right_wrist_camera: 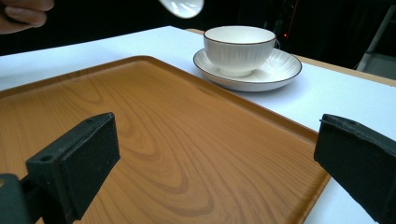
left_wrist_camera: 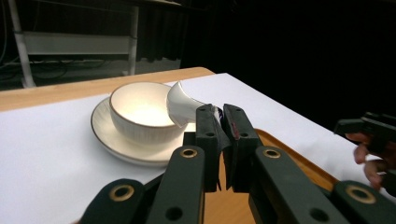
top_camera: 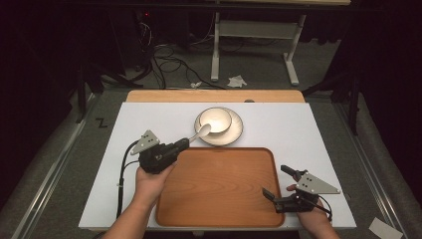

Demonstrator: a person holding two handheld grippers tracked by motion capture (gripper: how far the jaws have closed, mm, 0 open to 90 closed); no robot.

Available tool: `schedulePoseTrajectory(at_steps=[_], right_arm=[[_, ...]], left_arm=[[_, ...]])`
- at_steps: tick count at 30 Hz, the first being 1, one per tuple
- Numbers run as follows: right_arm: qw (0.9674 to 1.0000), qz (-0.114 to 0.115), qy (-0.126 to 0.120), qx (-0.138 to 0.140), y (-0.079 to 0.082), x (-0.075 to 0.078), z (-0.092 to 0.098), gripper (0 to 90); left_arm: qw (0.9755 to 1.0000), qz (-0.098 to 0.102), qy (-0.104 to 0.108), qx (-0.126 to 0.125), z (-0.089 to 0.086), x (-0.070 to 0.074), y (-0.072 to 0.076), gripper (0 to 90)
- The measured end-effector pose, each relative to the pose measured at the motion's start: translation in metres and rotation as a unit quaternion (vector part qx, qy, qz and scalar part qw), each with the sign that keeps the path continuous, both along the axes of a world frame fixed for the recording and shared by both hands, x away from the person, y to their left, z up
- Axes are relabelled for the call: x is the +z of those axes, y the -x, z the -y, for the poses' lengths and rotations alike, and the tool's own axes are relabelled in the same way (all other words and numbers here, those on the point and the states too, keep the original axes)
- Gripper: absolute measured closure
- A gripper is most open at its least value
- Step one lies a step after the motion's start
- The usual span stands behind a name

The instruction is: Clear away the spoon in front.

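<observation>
Spoon [top_camera: 203,131] hanging over bowl [top_camera: 215,120] rim, on saucer [top_camera: 234,133] | left gripper [top_camera: 185,143] pinching its handle | right gripper [top_camera: 277,182] gaping wide over tray [top_camera: 219,189] edge | table [top_camera: 278,124] bearing everything.

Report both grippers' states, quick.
Left gripper: closed on the white spoon, held over the bowl.
Right gripper: open, holding nothing, above the wooden tray.
</observation>
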State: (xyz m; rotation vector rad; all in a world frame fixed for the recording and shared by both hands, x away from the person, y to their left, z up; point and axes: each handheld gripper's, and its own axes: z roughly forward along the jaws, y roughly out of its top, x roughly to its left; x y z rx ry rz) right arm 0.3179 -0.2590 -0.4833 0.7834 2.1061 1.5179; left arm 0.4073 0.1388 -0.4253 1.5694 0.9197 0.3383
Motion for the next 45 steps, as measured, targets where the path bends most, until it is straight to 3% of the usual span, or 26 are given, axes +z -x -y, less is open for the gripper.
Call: schedulePoseTrajectory(at_steps=[10, 17, 29, 34, 40, 45], right_arm=[[1.0, -0.001, 0.005, 0.0, 0.0, -0.001, -0.001, 1.4], [1.0, -0.001, 0.009, -0.001, 0.0, -0.001, -0.003, 1.4], [0.9999, -0.002, 0.013, -0.005, 0.0, -0.002, -0.003, 1.6], [0.9999, -0.004, 0.013, -0.006, 0.0, -0.003, -0.003, 1.7], [0.9998, -0.004, 0.015, -0.012, -0.001, -0.003, -0.003, 1.8], [0.9998, -0.003, 0.015, -0.012, -0.001, -0.003, -0.003, 1.8]], left_arm=[[0.9998, 0.016, -0.005, -0.008, -0.028, 0.001, 0.036, 86.3], [0.9998, 0.011, 0.008, -0.017, -0.046, -0.014, 0.058, 86.3], [0.9997, -0.007, 0.004, -0.023, -0.069, -0.047, 0.088, 86.2], [0.9994, -0.015, -0.004, -0.03, -0.071, -0.058, 0.099, 86.3], [0.999, -0.01, 0.014, -0.041, -0.067, -0.071, 0.109, 86.2], [0.9983, -0.012, 0.013, -0.055, -0.061, -0.076, 0.114, 86.2]])
